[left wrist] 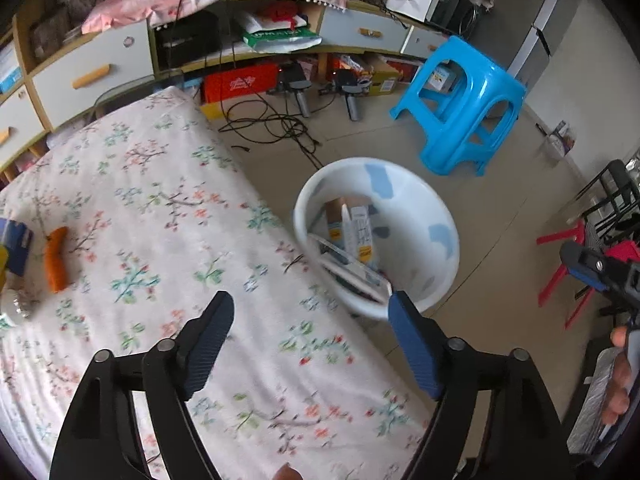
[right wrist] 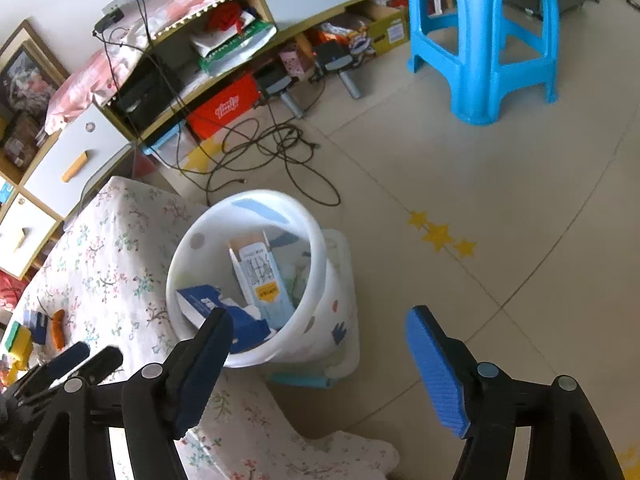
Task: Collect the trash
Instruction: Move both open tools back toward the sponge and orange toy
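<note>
A white plastic bin [left wrist: 416, 216] [right wrist: 320, 312] stands on the floor beside the floral-covered table [left wrist: 160, 200] [right wrist: 104, 248]. Inside it lie a pale carton [left wrist: 360, 232] [right wrist: 262, 280] and a blue box [right wrist: 224, 316]. My left gripper [left wrist: 312, 308] hangs open over the table's edge near the bin, nothing between its fingers. My right gripper [right wrist: 320, 324] is open just above the bin's near rim, empty. An orange wrapper [left wrist: 56, 256] [right wrist: 58, 332] and a blue packet [left wrist: 16, 248] [right wrist: 38, 326] lie on the table's far left. The left gripper's fingers [right wrist: 72, 360] show at the right wrist view's lower left.
A blue plastic stool [left wrist: 464, 104] [right wrist: 488, 36] stands on the tiled floor behind the bin. Black cables [left wrist: 272, 124] [right wrist: 272, 148] sprawl in front of a cluttered low cabinet [left wrist: 92, 68]. Red stools [left wrist: 568, 264] are at the right. A person's hand [left wrist: 620, 376] holds the right gripper.
</note>
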Demonstrator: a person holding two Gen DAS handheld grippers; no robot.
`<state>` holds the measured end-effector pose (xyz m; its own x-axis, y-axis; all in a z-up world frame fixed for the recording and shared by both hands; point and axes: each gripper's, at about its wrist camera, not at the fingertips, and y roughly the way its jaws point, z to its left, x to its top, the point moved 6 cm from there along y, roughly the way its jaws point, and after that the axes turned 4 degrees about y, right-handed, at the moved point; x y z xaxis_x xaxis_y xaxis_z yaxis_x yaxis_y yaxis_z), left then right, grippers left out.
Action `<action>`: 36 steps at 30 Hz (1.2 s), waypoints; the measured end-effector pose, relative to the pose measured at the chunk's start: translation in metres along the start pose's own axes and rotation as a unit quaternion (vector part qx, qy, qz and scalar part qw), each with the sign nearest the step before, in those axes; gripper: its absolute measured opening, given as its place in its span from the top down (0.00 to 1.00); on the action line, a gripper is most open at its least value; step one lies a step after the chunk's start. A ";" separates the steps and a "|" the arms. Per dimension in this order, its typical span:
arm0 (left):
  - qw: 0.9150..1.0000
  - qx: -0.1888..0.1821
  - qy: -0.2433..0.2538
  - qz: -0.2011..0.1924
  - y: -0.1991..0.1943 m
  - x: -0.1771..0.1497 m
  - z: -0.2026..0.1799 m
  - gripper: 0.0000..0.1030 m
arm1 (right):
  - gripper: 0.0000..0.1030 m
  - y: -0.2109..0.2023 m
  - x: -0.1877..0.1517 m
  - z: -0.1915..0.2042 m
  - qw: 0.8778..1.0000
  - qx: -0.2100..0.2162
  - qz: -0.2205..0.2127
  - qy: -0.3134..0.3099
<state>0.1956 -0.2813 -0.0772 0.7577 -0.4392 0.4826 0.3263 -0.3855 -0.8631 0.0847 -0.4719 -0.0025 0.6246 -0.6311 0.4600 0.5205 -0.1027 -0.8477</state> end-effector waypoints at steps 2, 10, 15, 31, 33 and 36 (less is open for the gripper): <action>1.000 0.002 -0.002 0.001 -0.007 -0.007 0.007 0.13 | 0.25 0.002 -0.003 0.005 1.000 0.006 0.006 0.002; 0.999 0.028 0.010 -0.017 -0.046 -0.023 0.039 0.03 | 0.22 0.006 -0.010 0.026 1.000 0.000 0.010 -0.019; 0.999 0.044 -0.008 -0.029 -0.067 -0.037 0.070 0.03 | 0.21 0.010 -0.015 0.048 0.999 0.000 0.012 -0.032; 0.987 0.094 -0.127 -0.044 -0.117 -0.094 0.186 0.02 | 0.19 0.038 -0.045 0.179 0.993 0.037 0.029 -0.110; 0.984 0.100 -0.138 -0.044 -0.123 -0.101 0.199 0.03 | 0.19 0.044 -0.051 0.195 0.991 0.042 0.034 -0.119; 0.981 0.104 -0.158 -0.051 -0.136 -0.114 0.220 0.03 | 0.19 0.052 -0.062 0.218 0.989 0.053 0.043 -0.130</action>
<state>0.1893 -0.0002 -0.0480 0.8418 -0.1202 0.5262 0.4931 -0.2251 -0.8403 0.1999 -0.2702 -0.0180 0.7904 -0.4134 0.4520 0.5087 0.0319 -0.8604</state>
